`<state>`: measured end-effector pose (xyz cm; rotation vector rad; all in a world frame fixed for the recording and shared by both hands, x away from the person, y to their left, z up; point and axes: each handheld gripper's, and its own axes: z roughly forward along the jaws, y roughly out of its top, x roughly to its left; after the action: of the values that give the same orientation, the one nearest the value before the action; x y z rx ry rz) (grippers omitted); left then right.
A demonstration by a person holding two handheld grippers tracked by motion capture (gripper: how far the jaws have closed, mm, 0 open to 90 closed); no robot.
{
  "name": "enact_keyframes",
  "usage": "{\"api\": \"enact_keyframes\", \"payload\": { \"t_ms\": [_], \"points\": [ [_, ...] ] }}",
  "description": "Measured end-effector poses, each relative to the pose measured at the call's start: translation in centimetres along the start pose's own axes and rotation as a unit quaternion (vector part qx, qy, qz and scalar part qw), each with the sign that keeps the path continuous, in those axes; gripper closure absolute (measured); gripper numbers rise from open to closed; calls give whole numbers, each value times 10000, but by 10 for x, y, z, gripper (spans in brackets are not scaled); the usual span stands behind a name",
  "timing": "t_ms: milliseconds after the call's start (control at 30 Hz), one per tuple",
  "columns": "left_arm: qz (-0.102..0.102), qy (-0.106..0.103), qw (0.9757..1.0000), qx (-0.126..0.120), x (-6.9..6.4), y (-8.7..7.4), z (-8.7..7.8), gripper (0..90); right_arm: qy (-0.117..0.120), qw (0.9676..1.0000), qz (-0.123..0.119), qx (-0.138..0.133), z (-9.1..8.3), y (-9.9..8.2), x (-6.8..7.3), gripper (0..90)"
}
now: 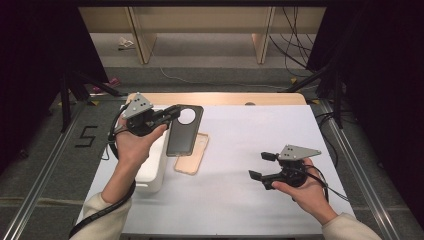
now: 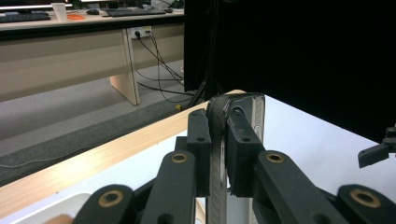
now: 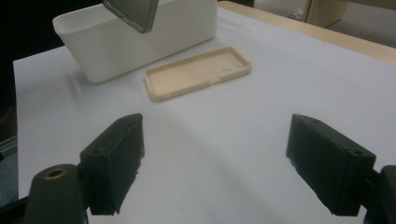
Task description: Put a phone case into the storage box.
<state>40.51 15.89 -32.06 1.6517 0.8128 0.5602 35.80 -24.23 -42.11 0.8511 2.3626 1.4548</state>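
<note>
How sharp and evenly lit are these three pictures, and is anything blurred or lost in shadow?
High view: even, soft light on the table, black curtains at both sides, slight softness overall. Left gripper view: the phone in the left gripper is fairly sharp, the near jaw links blur, and the right background is black. Right gripper view: the case and box are clear with faint shadows; the right gripper looks soft.

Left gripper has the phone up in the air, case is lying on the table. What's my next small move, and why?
Probably lower the phone toward the beige case and line it up. The left gripper clamps the phone by its edge, above the case, which lies open side up beside the white box. The right gripper is open and free to steady the case.
</note>
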Motion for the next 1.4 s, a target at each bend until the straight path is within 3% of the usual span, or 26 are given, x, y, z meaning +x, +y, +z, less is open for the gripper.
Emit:
{"api": "enact_keyframes", "payload": {
  "t_ms": [433, 1133, 1400],
  "points": [
    [33, -119, 9998, -170, 16, 14, -9, 809, 1, 10000, 22, -2, -3, -2, 0, 202],
    [-53, -8, 9998, -183, 61, 30, -13, 809, -21, 10000, 74, 56, -10, -7, -2, 212],
    [-43, 137, 9998, -167, 79, 34, -11, 809, -22, 10000, 79, 27, -12, -8, -2, 211]
  ]
}}
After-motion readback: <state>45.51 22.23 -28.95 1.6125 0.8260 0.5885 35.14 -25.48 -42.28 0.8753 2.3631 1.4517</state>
